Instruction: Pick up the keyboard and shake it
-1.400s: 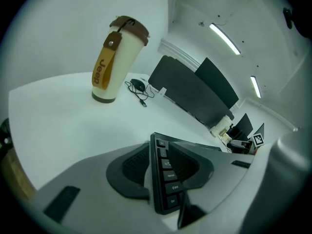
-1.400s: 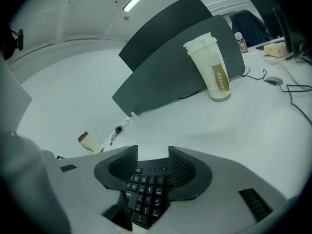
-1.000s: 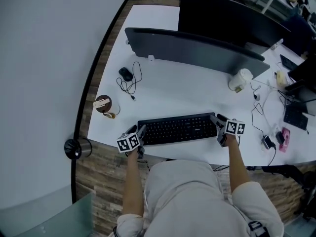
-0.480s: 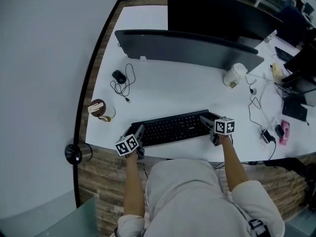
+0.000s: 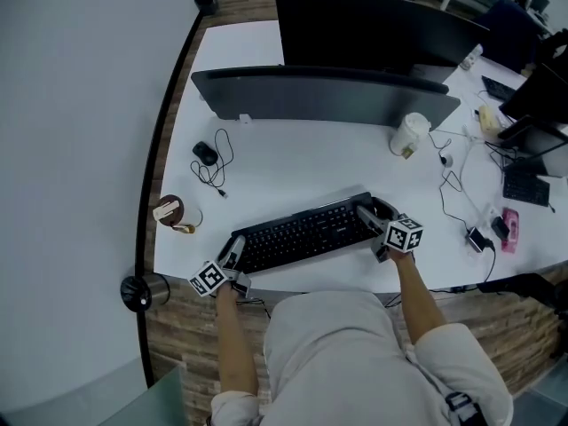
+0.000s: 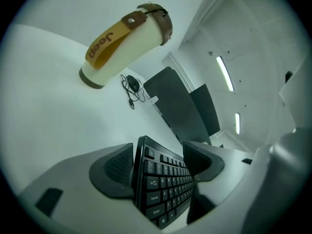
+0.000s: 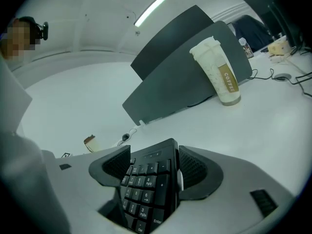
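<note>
Spanning left tool (image 5: 234, 254) to right tool (image 5: 371, 218), keyboard (image 5: 302, 232), ends between jaws.

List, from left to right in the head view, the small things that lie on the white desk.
Tumbler with strap → mouse → keyboard → paper coffee cup → pink object
</note>
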Demonstrator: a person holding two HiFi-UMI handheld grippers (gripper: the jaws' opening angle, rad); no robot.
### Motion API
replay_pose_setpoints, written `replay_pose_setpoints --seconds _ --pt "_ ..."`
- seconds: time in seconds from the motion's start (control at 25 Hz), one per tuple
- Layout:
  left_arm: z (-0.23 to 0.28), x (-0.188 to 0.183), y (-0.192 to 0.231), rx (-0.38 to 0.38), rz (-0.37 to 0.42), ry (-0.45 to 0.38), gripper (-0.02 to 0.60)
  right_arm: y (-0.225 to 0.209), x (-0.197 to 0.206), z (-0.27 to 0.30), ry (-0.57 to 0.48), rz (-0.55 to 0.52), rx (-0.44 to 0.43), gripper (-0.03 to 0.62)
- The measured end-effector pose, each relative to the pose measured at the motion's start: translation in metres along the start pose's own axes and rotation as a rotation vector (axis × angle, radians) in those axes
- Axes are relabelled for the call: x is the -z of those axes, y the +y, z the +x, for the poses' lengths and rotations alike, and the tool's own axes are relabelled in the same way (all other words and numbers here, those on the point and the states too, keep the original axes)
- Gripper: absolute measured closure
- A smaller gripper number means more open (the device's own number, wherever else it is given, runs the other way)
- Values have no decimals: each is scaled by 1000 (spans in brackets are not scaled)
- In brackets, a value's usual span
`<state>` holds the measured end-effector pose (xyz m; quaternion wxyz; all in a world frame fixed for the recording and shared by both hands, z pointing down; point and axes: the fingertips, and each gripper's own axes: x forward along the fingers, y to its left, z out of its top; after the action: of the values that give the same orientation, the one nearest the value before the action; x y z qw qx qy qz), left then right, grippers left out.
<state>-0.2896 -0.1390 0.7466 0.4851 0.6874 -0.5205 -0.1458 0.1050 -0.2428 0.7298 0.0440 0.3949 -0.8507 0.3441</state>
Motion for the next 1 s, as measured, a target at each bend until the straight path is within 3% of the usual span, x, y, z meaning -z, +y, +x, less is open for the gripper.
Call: replay_pose_setpoints --seconds 0.16,0.24,0.36,0.52,0.6,0.92,1.0 --pt "-8 7 -2 105 -127 32 255 5 -12 1 -27 -30 -51 292" --pt "-6 15 -13 180 -141 89 258 9 -17 3 -28 -45 -86 292" --pt "-8 24 -16 201 -156 152 264 12 -23 7 -10 -34 -140 292" --pt "-13 29 -25 275 -148 194 433 5 -25 10 20 -28 -152 292" --pt "-17 32 -32 316 -138 233 446 2 -19 8 50 -27 -151 292" --pt "-29 55 -65 454 92 499 456 -6 -20 -1 91 -20 -179 292" --pt "-33 65 -67 499 208 572 460 -4 -23 -2 120 -39 -205 292"
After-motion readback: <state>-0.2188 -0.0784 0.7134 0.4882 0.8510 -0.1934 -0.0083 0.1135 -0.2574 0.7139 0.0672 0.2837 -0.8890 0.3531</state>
